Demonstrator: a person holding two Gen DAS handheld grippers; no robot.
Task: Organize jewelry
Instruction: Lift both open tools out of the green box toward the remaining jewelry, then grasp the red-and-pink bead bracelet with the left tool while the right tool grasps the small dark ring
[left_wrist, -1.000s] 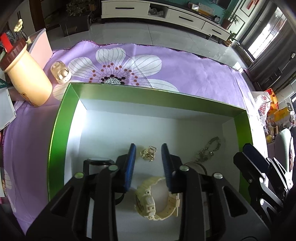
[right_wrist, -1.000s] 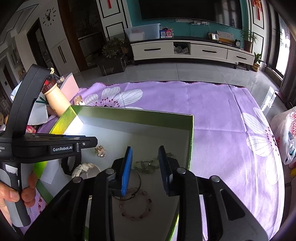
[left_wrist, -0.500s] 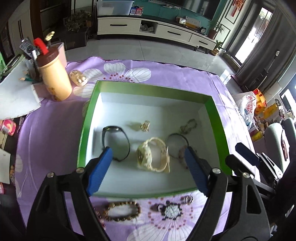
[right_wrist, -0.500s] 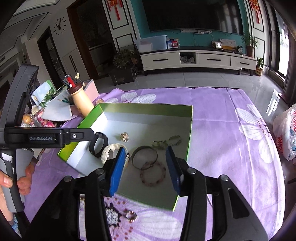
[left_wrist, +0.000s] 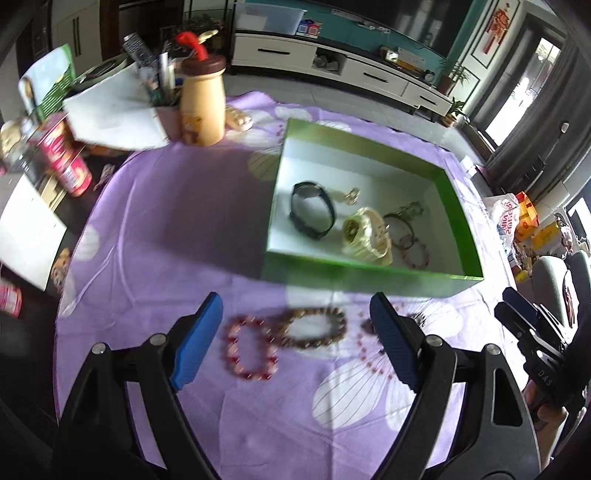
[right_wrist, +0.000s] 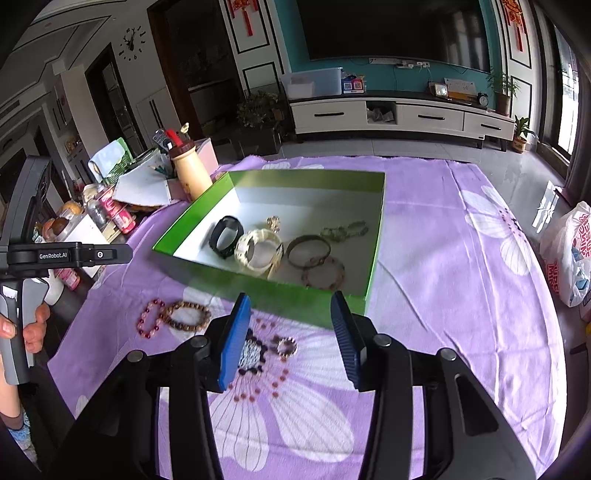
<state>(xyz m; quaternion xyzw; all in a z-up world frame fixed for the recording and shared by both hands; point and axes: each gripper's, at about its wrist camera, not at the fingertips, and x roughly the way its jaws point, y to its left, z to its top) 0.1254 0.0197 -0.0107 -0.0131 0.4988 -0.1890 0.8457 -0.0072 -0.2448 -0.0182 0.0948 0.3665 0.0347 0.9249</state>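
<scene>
A green box (left_wrist: 325, 271) (right_wrist: 229, 181) with a white floor sits on the purple flowered cloth. Inside lie a black watch (left_wrist: 312, 212) (right_wrist: 225, 236), a cream watch (left_wrist: 365, 236) (right_wrist: 258, 251), a gold trinket (left_wrist: 351, 195) (right_wrist: 273, 222), bangles (right_wrist: 308, 250) and a chain (right_wrist: 343, 230). In front of the box lie a red bead bracelet (left_wrist: 249, 350) (right_wrist: 147, 321), a brown bead bracelet (left_wrist: 316, 326) (right_wrist: 186, 315), a square dark brooch (right_wrist: 253, 354) and a small ring (right_wrist: 286, 347). My left gripper (left_wrist: 295, 339) is open and empty above the two bracelets. My right gripper (right_wrist: 290, 339) is open and empty above the brooch and ring.
A cream bottle with a brown cap (left_wrist: 201, 103) (right_wrist: 190, 170), a pen holder, papers and cans (left_wrist: 64, 158) crowd the far left. A white plastic bag (right_wrist: 569, 251) lies off the right edge. The left handheld unit (right_wrist: 55, 254) shows at the left of the right wrist view.
Both grippers have pulled back out of the box and risen, then opened wide. The left one has swung left, bringing the bracelets in front of the box between its fingers.
</scene>
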